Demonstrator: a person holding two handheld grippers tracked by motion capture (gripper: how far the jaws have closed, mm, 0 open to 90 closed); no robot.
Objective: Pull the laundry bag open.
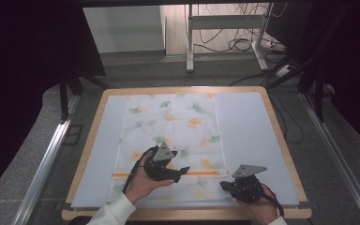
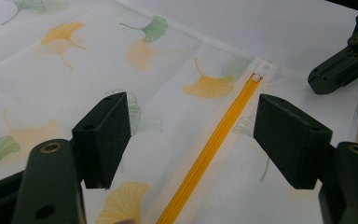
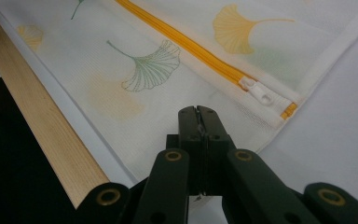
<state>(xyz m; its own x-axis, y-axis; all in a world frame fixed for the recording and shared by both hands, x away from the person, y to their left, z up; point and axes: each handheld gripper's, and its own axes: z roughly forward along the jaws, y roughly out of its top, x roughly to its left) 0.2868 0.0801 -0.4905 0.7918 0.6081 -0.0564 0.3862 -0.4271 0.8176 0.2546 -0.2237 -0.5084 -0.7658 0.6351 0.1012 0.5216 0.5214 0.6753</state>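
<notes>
Over the orange zipper (image 2: 209, 149) of the white ginkgo-print mesh bag (image 1: 168, 122), the left gripper (image 2: 193, 140) hangs spread, while the right gripper (image 3: 199, 114), pressed together, pins the fabric to steady it.

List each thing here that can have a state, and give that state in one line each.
Zipper: closed, slider at the end near the bag's edge.
Mesh laundry bag: flat on the mat.
Left gripper: open, over the zipper.
Right gripper: shut on the bag's corner.
</notes>
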